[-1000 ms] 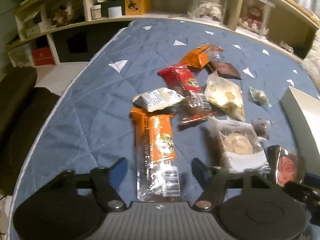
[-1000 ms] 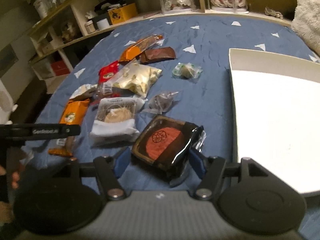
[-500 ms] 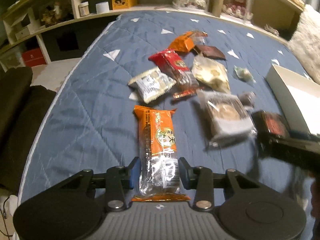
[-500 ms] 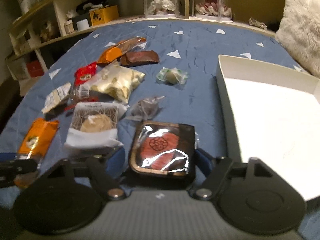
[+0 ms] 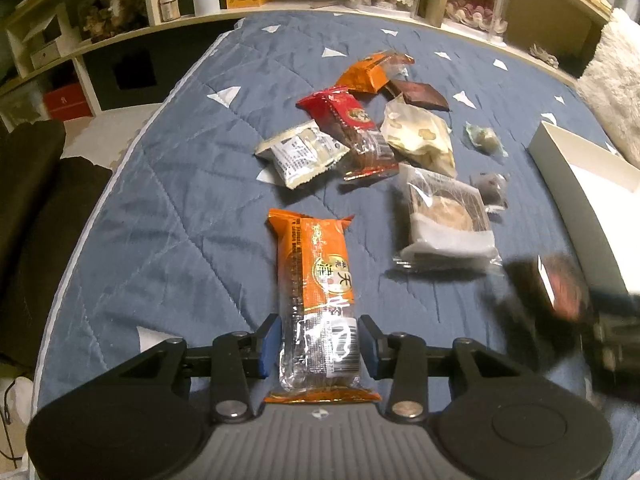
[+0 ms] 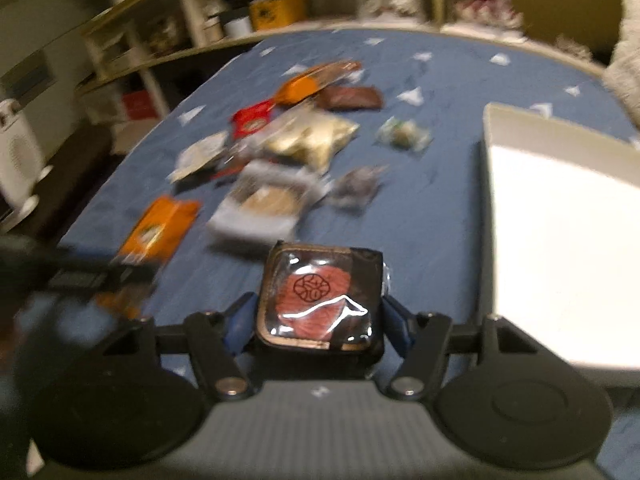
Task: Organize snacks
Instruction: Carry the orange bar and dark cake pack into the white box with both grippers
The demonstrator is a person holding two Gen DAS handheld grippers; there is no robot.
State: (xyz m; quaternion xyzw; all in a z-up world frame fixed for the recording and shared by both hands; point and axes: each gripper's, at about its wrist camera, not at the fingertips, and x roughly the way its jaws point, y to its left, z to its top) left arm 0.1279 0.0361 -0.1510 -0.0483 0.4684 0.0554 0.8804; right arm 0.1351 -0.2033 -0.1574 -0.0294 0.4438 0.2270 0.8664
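The left claw point(image 5: 319, 346) pinches the near, clear-film end of a long orange pack point(image 5: 316, 280), one pad on each side edge; the rest of the pack stretches forward over the blue bed point(image 5: 180, 200). The right claw point(image 6: 318, 314) is pressed onto a square dark pack point(image 6: 320, 300) with a red disc under glossy film, held at its side walls; whether it has cleared the quilt is hard to tell through the blur.

The orange pack looks light and thin, with crinkly, slippery film — held at one end it will likely droop, and a hold nearer the middle would carry it flatter. The dark pack seems to be a stiff tray, so the side walls take the squeeze well, though the film on top is slick and the cake inside could crush under a hard grip.

The white box point(image 6: 560, 216) lies open just to the right of the dark pack, its low rim the one edge to clear — a small lift ought to do. Its floor looks bare, so there is plenty of room. Ahead lie loose snacks: a round cake in clear wrap point(image 5: 444, 216), a red pack point(image 5: 352, 128), a white sachet point(image 5: 300, 152) and others, close together and partly overlapping. The bed's left edge drops away well clear of both claws.
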